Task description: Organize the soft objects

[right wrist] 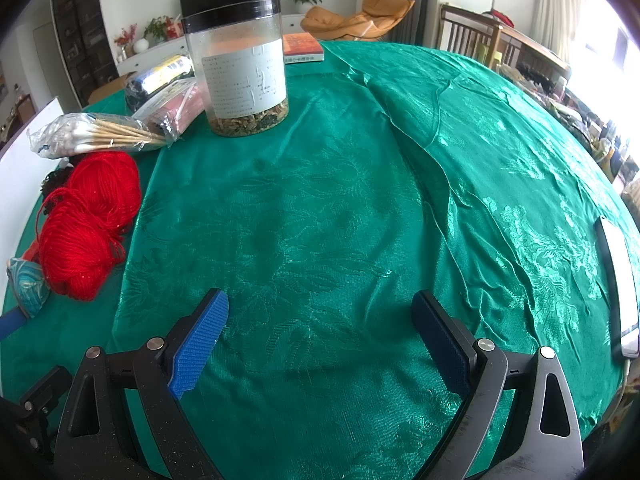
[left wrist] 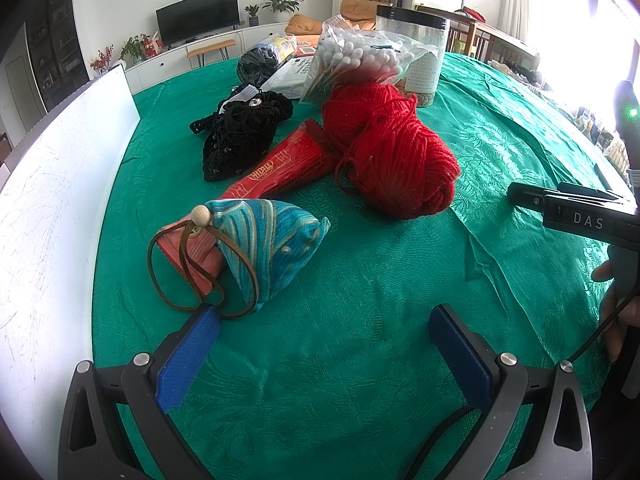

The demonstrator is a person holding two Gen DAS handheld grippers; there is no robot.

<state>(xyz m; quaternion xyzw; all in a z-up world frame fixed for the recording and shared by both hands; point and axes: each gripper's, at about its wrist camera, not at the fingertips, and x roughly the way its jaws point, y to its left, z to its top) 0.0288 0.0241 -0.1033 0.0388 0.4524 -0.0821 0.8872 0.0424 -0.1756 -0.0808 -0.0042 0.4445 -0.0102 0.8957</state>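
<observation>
A red yarn ball lies on the green tablecloth; it also shows at the left of the right wrist view. A teal cloth pouch with a brown cord and wooden bead lies just ahead of my left gripper, which is open and empty; its left fingertip is close to the cord. A black knitted item lies behind. My right gripper is open and empty over bare cloth, right of the yarn.
Red packets lie between the pouch and the yarn. A bag of cotton swabs, a clear jar, a book and other packets stand farther back. A white board is at the left, a phone at the right.
</observation>
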